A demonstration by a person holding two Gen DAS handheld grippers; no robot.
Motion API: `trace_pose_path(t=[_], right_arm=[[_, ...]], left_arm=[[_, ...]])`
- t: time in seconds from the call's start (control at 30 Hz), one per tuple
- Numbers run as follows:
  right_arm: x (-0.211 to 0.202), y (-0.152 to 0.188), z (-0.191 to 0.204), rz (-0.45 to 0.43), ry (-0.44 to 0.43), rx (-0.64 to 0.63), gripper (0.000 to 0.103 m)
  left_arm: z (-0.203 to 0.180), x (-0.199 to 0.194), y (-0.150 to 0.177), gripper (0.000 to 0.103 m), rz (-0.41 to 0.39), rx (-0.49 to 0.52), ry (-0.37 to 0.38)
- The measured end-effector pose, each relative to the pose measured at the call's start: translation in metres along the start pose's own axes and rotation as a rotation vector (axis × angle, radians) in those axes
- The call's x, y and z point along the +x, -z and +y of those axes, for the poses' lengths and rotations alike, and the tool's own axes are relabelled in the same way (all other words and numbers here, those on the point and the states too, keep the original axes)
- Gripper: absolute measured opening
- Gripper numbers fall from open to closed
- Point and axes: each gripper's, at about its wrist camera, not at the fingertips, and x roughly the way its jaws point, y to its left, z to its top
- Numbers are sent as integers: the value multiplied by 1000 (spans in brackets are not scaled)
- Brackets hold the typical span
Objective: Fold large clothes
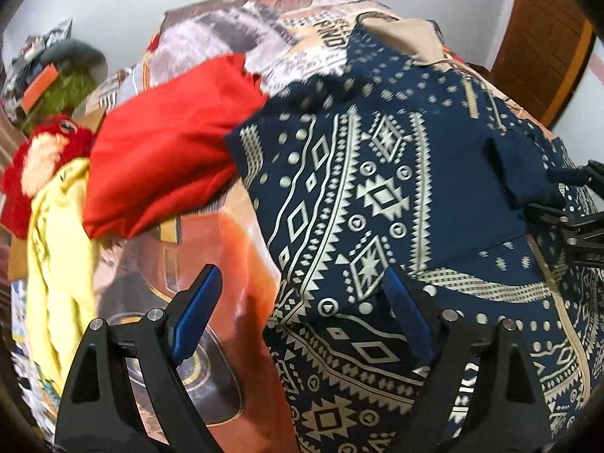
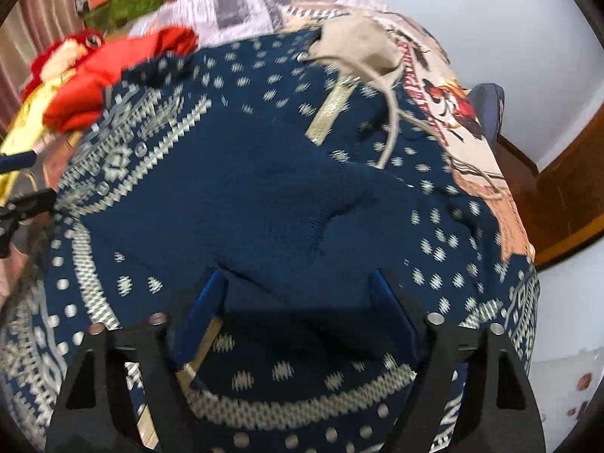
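A large navy hooded garment with a cream geometric print (image 1: 381, 196) lies spread on the printed bedspread (image 1: 222, 234); it fills the right wrist view (image 2: 264, 196). Its beige-lined hood (image 2: 358, 41) and drawstrings lie at the far end. My left gripper (image 1: 302, 294) is open over the garment's left edge, its right blue finger (image 1: 406, 309) on the cloth. My right gripper (image 2: 298, 302) is open, with a navy fold lying between its blue fingers (image 2: 202, 317). The right gripper also shows at the right edge of the left wrist view (image 1: 577, 204).
A red garment (image 1: 166, 151), a yellow garment (image 1: 56, 264) and a red plush toy (image 1: 34, 166) lie to the left on the bed. A cluttered pile (image 1: 49, 75) sits at far left. A wooden door (image 1: 540, 45) stands at right.
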Motion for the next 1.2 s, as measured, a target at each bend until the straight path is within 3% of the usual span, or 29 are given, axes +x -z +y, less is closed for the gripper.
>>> trace_pose_path(t=[0.13,0.27,0.37,0.4,0.67,0.83,1.07,1.2], right_arm=[[7,-3,3,-25,-7,-20,65],[13,-3,-5,-28,-70,24,52],[9,-2,-12,-37,-49,53,21],[8,-3,-15,-38,-41,65,15],[-54,8,-69,-216,-48,264,13],[-71,21,-98,-263,-47,373,13],[-48,56,-132,-170,-50,499,12],[-36,74,-144,-104,-49,546,13]], left_arm=[[6,15,3,87,31,-44,30],[10,26,8,87,46,-108,53],[11,27,9,87,47,-135,57],[11,26,9,87,48,-135,52],[7,2,-2,87,-11,-113,-11],[13,-2,-7,87,-7,-160,-21],[7,24,0,87,61,-151,-45],[7,27,3,88,58,-159,-46]])
